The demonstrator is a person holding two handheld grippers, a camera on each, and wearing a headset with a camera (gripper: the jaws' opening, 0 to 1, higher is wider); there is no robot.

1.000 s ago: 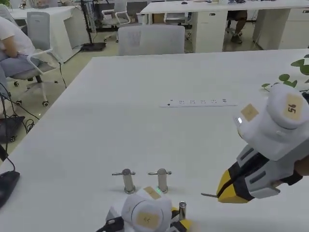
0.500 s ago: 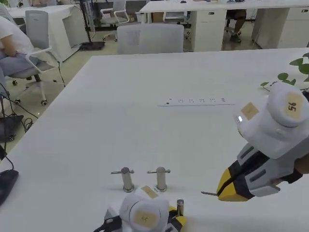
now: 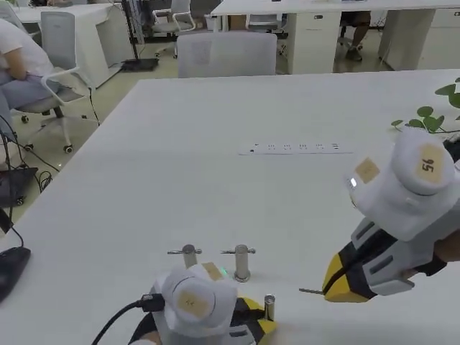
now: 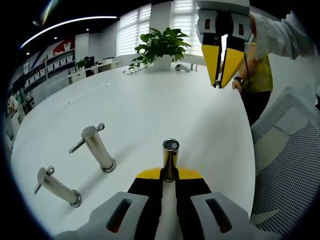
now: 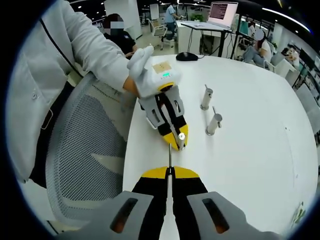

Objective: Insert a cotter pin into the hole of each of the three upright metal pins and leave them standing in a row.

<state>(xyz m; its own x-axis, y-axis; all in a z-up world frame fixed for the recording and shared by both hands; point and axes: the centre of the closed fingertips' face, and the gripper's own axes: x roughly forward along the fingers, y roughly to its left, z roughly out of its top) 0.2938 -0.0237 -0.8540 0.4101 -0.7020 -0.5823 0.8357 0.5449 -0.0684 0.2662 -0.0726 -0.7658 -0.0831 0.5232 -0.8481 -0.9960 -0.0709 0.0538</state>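
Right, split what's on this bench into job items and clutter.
Job: left fitted pin; right fitted pin; bare pin in left hand-held gripper; cotter pin in right hand-held gripper.
Lying about: power strip; plant; chair.

Bare desk [image 3: 215,201] lies open between the right tongs [image 3: 327,292], clamped on a cotter pin [image 3: 310,291], and the left tongs [image 4: 170,175] gripping the third pin [image 3: 270,307]. Two finished pins [image 3: 242,263] stand just behind the left tongs, crowding that side; a power strip [image 3: 298,149] lies well beyond.
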